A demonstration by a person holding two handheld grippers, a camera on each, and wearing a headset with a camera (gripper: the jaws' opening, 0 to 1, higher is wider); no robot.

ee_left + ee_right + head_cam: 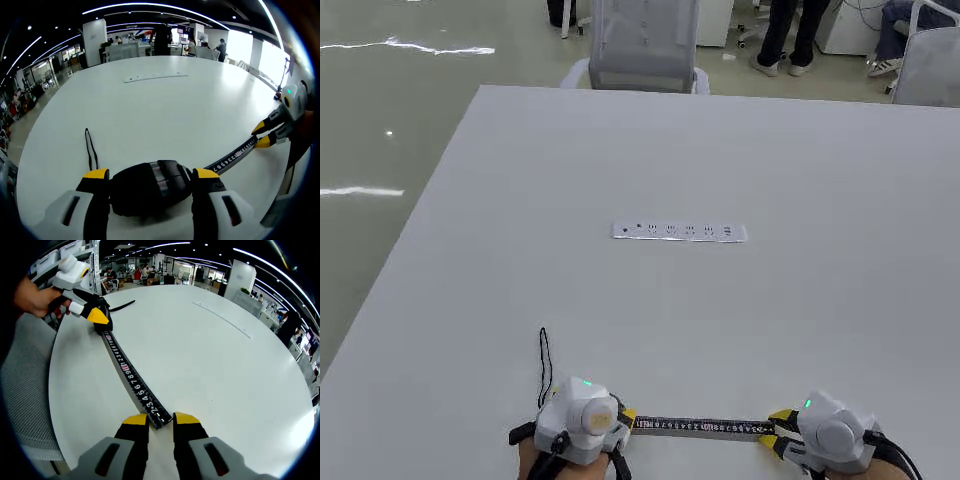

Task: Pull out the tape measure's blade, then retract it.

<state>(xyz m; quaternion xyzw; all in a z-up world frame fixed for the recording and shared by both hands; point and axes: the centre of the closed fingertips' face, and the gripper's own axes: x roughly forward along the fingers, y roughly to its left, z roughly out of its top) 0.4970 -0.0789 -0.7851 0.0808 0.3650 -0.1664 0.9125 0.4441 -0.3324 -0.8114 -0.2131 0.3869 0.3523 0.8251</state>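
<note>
The black tape measure body (150,186) sits on the white table (720,320) near its front edge, and my left gripper (150,174) is shut on it. Its black wrist strap (90,147) trails away across the table. The blade (700,427) runs out flat to the right, numbers up. My right gripper (160,419) is shut on the blade's end, its yellow fingertips (135,420) pinching it. In the head view the left gripper (625,420) and right gripper (775,427) stand a short blade length apart.
A white power strip (680,232) lies across the middle of the table. A grey chair (642,45) stands at the far edge, with people's legs (790,35) beyond it. A mesh chair (25,390) is close by the table's near edge.
</note>
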